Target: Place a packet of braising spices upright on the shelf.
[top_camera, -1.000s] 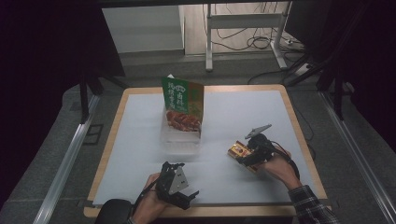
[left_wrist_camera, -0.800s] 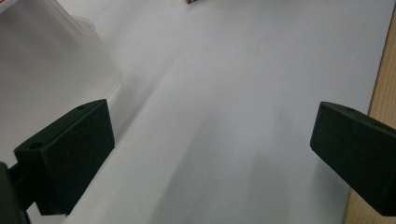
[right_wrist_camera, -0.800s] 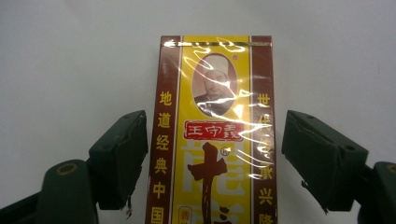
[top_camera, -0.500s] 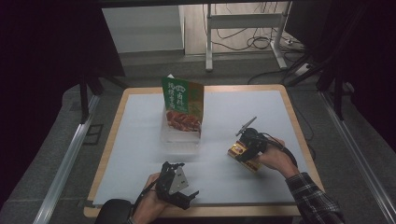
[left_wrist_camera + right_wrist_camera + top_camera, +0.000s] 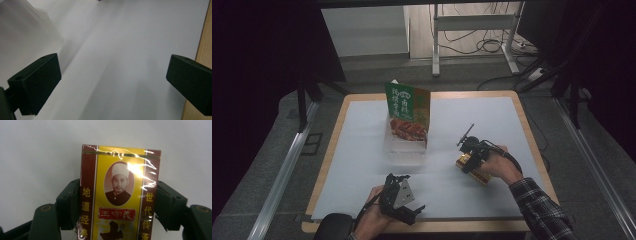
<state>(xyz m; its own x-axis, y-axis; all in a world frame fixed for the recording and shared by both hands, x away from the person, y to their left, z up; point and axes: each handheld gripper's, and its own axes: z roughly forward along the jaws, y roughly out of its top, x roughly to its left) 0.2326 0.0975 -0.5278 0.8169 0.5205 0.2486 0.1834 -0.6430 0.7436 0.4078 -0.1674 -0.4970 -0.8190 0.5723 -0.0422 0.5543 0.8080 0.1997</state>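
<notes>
Right claw [image 5: 120,202], jaws just closing onto the yellow box [image 5: 120,195], is gripping it for lifting; left claw [image 5: 112,82] is idling wide open, empty.

Yellow-and-maroon box [image 5: 119,195]; green-and-orange pouch [image 5: 408,111]; white table [image 5: 362,165].

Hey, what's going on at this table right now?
A person works at a white-topped table with a gripper in each hand. The right gripper has just been closing its jaws around a small yellow and dark red box wrapped in clear film, whose sides now sit against the pads. The left gripper rests open near the front edge. A green and orange food packet stands upright in a clear plastic container.
</notes>
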